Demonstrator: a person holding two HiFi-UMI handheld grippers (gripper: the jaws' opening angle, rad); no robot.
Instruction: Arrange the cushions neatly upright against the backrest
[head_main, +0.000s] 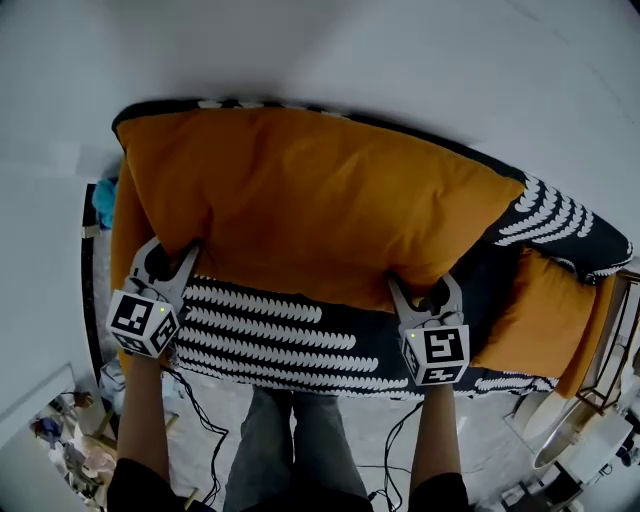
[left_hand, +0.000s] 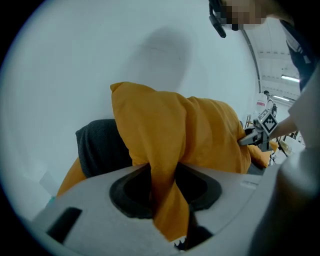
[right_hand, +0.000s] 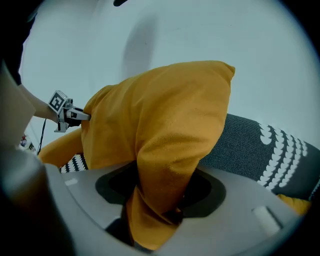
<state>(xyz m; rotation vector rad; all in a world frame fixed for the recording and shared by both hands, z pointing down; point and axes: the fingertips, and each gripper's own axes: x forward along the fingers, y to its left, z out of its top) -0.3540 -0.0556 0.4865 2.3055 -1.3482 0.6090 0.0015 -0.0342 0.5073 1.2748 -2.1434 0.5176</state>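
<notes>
Orange cushion (head_main: 320, 200), long axis left-to-right, clamped at its near edge by left gripper (head_main: 168, 265) and right gripper (head_main: 425, 297) alike; backrest (head_main: 555, 215) lies directly beyond.

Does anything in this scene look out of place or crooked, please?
Yes. The large orange cushion is not set down yet: the left gripper and right gripper pinch bunched fabric at its lower corners, holding it across the sofa. A smaller orange cushion lies at the sofa's right end, seemingly slumped rather than upright.
</notes>
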